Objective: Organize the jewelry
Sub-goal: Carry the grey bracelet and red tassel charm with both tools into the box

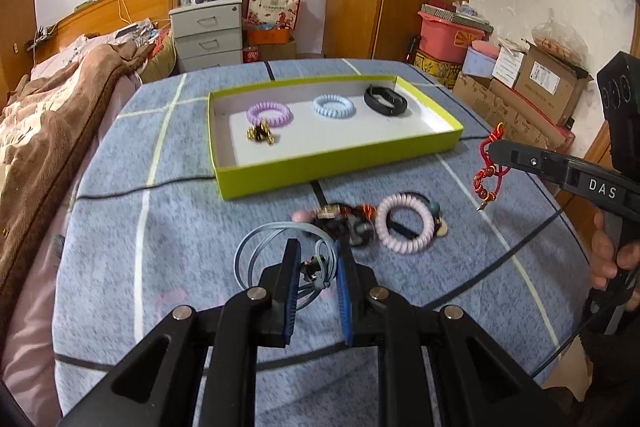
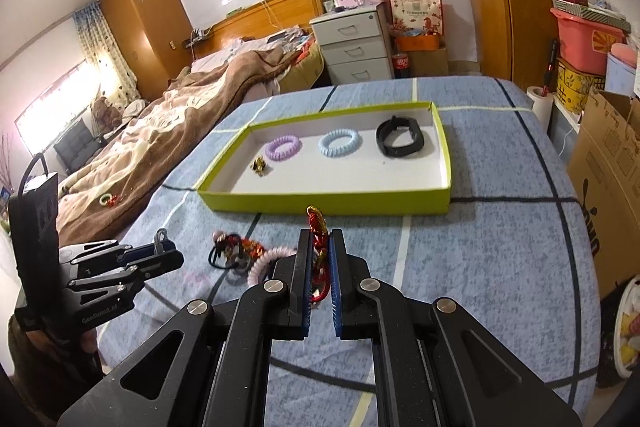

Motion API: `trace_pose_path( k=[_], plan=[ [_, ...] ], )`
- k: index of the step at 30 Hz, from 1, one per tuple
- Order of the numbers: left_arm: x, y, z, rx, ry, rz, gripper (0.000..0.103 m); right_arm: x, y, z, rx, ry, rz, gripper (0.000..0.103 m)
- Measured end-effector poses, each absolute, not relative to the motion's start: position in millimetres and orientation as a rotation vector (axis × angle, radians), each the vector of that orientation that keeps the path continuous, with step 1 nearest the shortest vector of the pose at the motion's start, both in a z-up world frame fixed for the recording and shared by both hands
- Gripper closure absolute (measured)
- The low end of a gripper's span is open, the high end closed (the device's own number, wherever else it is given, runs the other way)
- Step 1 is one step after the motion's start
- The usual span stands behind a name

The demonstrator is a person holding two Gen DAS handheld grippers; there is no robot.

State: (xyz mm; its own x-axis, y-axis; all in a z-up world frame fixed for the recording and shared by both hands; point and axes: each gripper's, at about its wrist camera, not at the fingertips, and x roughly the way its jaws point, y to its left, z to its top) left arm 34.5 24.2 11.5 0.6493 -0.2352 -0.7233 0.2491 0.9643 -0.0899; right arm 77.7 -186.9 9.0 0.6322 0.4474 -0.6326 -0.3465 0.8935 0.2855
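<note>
A yellow-green tray (image 1: 280,173) (image 2: 320,201) lies on the blue checked cloth. It holds a purple coil band (image 1: 269,114) (image 2: 283,147), a blue coil band (image 1: 334,106) (image 2: 338,143), a black wristband (image 1: 385,99) (image 2: 400,135) and a gold trinket (image 1: 261,135) (image 2: 260,166). My left gripper (image 1: 318,259) (image 2: 160,247) is shut on a grey-blue cord bracelet (image 1: 256,247) above the cloth. My right gripper (image 2: 320,255) (image 1: 496,151) is shut on a red knotted cord bracelet (image 1: 486,173) (image 2: 317,223), held in the air right of the tray. A pink coil band (image 1: 404,223) (image 2: 264,263) lies in a pile of beaded pieces (image 1: 340,221) (image 2: 236,247).
A black cable (image 1: 140,189) runs across the cloth under the tray. A bed with a brown blanket (image 1: 60,99) borders the left side. Cardboard boxes (image 1: 536,83) and a pink bin (image 1: 448,35) stand at the right. A white drawer unit (image 1: 208,35) stands behind.
</note>
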Motion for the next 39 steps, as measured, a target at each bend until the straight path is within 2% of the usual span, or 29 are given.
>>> trace_pose_path(
  k=[19,39],
  plan=[
    [116,18,43,-0.017,0.762,-0.332,0.085,156,-190,24,0.135,0.742,0.373,0.095],
    [188,-2,2,-0.014,0.9,-0.352,0.085,211,-202,-18,0.11,0.873,0.334,0.095]
  ],
)
